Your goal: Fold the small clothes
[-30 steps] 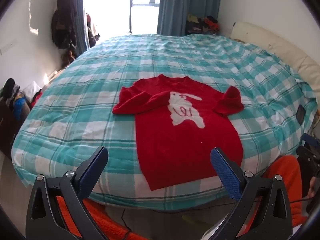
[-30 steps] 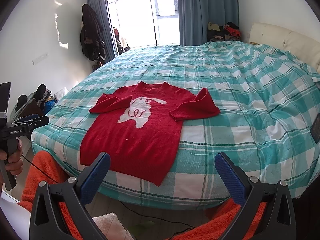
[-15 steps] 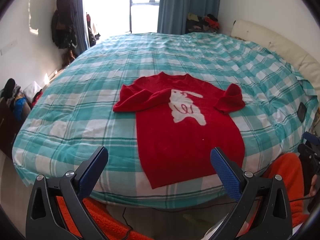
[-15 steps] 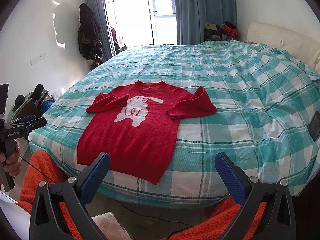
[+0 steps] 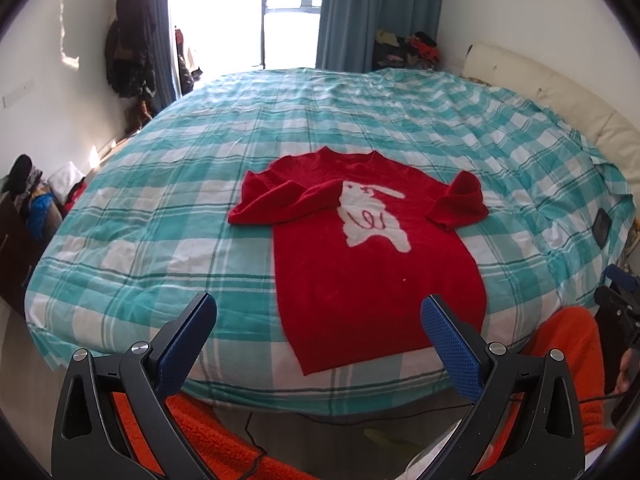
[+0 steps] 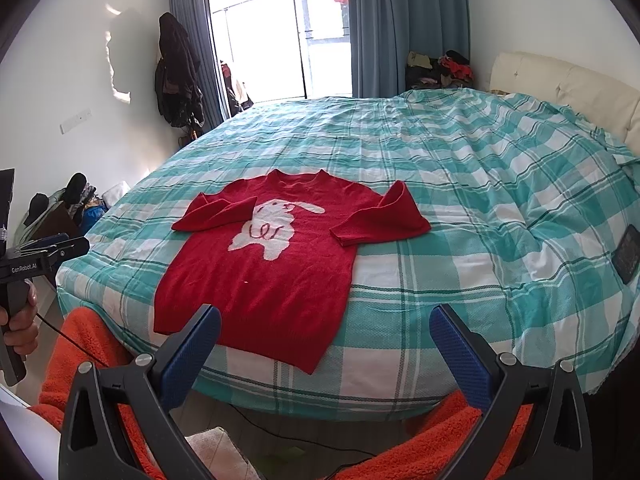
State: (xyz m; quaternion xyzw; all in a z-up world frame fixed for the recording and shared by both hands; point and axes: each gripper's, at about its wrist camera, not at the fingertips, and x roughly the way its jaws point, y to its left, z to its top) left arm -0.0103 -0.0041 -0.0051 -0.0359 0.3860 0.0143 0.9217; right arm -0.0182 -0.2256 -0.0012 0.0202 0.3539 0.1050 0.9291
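Note:
A small red sweater [image 5: 372, 264] [image 6: 264, 276] with a white rabbit on its chest lies flat, face up, on the bed, hem toward me. Both sleeves are folded in over the body. My left gripper [image 5: 318, 316] hangs open over the near bed edge, just short of the hem, empty. In the right wrist view my right gripper [image 6: 324, 324] is open too, above the hem's right corner, holding nothing. The left gripper's body also shows at the left edge of the right wrist view, held by a hand [image 6: 20, 320].
The bed carries a teal and white checked cover [image 5: 168, 216] [image 6: 480, 184]. A dark phone [image 6: 627, 252] [image 5: 601, 226] lies near its right edge. Orange fleece clothing of the person [image 6: 80, 360] is below the bed edge. Coats hang on the left wall [image 6: 176, 72].
Both grippers have drifted slightly forward and lower toward the sweater's hem. Both stay open. The sweater has not moved.

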